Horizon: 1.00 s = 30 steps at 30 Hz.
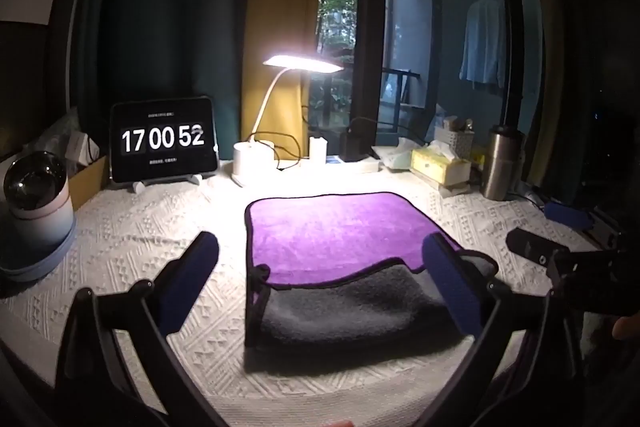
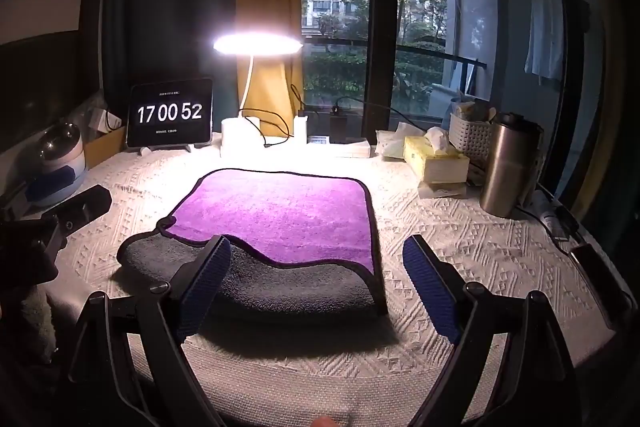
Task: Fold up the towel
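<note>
A towel [image 1: 340, 231], purple on one side and grey on the other with black edging, lies folded on the white textured tablecloth [image 1: 132, 227]. Its purple layer covers the far part and the grey layer [image 1: 352, 307] shows along the near edge. It also shows in the right wrist view [image 2: 280, 211]. My left gripper [image 1: 320, 267] is open above the towel's near left part, its blue-padded fingers [image 1: 192, 279] spread wide and holding nothing. My right gripper [image 2: 316, 271] is open above the towel's near right corner, also empty. The right gripper's body [image 1: 560, 259] shows at the left view's right edge.
At the back stand a tablet clock [image 1: 164, 143], a lit desk lamp [image 1: 300, 65], a tissue box [image 1: 440, 163], a white basket [image 2: 470, 139] and a steel tumbler [image 1: 500, 163]. A round device [image 1: 36, 195] sits far left. The table's front edge is close below the grippers.
</note>
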Each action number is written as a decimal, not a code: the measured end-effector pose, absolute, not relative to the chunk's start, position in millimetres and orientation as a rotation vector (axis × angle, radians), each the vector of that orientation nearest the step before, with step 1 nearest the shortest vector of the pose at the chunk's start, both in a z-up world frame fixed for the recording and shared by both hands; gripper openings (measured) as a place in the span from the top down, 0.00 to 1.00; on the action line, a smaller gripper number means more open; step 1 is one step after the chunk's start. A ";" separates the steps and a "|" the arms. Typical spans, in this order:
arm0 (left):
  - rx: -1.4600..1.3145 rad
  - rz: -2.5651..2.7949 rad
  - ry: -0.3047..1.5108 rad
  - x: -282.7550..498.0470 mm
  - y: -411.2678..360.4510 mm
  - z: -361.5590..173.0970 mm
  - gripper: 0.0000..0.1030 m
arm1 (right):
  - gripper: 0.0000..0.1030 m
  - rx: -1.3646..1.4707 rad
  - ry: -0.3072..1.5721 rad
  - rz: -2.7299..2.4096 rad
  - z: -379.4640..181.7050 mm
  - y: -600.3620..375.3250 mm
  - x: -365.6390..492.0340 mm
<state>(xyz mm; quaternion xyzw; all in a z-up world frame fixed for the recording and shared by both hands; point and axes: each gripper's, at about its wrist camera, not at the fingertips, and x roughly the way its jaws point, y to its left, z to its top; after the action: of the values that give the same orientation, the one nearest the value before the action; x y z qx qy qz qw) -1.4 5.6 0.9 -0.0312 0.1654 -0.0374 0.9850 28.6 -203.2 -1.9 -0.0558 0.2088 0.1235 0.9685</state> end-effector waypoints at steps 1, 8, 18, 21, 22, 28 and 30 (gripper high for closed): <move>-0.062 -0.075 0.332 -2.5 3.8 1.1 0.01 | 0.13 -0.114 0.421 0.249 -1.6 -202.9 28.5; -0.065 -0.073 0.340 -1.5 4.9 2.2 0.01 | 0.13 -0.124 0.422 0.256 -3.7 -198.6 27.1; -0.066 -0.070 0.346 -0.5 6.4 1.9 0.01 | 0.13 -0.121 0.422 0.257 -4.1 -198.3 27.7; -0.067 -0.067 0.348 -0.6 6.7 1.2 0.01 | 0.13 -0.120 0.422 0.259 -4.1 -199.2 27.5; -0.068 -0.066 0.350 -0.2 7.2 0.7 0.01 | 0.13 -0.119 0.423 0.260 -4.5 -199.1 27.6; -0.071 -0.065 0.363 1.5 7.6 -1.4 0.01 | 0.13 -0.114 0.428 0.266 -7.5 -200.4 28.1; -0.072 -0.064 0.364 2.3 7.6 -1.5 0.01 | 0.13 -0.113 0.431 0.267 -8.4 -200.5 28.1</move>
<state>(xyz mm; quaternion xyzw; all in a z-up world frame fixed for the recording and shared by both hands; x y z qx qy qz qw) 2.3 7.6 -1.5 -0.0355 0.1811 -0.0320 0.9823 28.1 -200.5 -8.4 -0.0561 0.2129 0.1320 0.9665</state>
